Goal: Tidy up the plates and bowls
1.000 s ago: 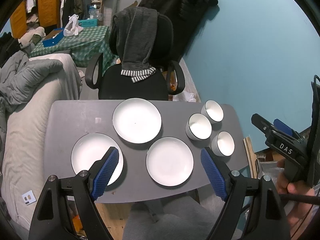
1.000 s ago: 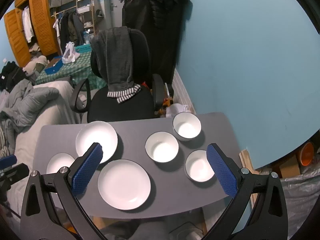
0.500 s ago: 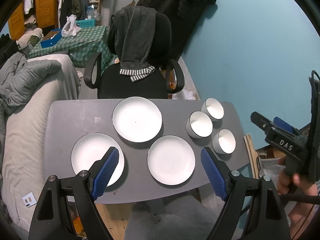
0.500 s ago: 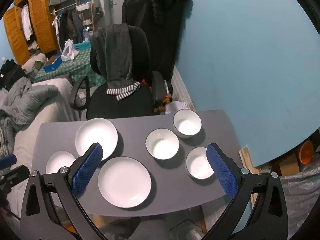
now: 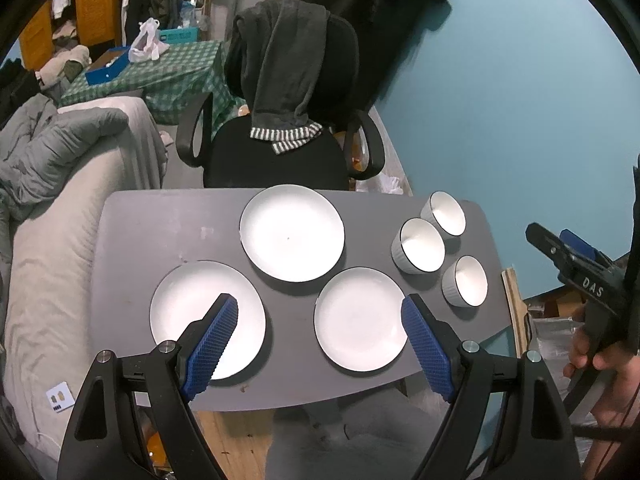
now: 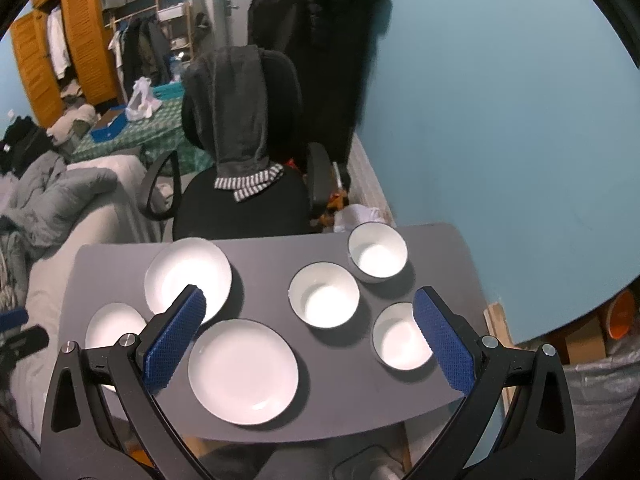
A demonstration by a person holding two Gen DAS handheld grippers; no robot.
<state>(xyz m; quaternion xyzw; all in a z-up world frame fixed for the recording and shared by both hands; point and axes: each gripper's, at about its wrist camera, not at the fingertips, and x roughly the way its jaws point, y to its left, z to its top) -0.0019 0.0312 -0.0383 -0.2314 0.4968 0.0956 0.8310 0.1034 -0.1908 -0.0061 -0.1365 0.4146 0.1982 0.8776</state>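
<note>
Both tools are being held wide and empty above the table's near edge: the left tool (image 5: 320,344) nearer the three plates (image 5: 292,233), the right tool (image 6: 308,340) nearer the three bowls (image 6: 324,294) by the right edge. One plate is being partly hidden behind a finger (image 5: 210,344).

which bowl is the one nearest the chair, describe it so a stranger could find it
Start at the grey table in front of the black chair. Three white bowls cluster on the side toward the blue wall, away from the three plates. The far bowl sits at the table's back edge by the corner; the middle bowl and near bowl lie closer to the front edge.
</note>
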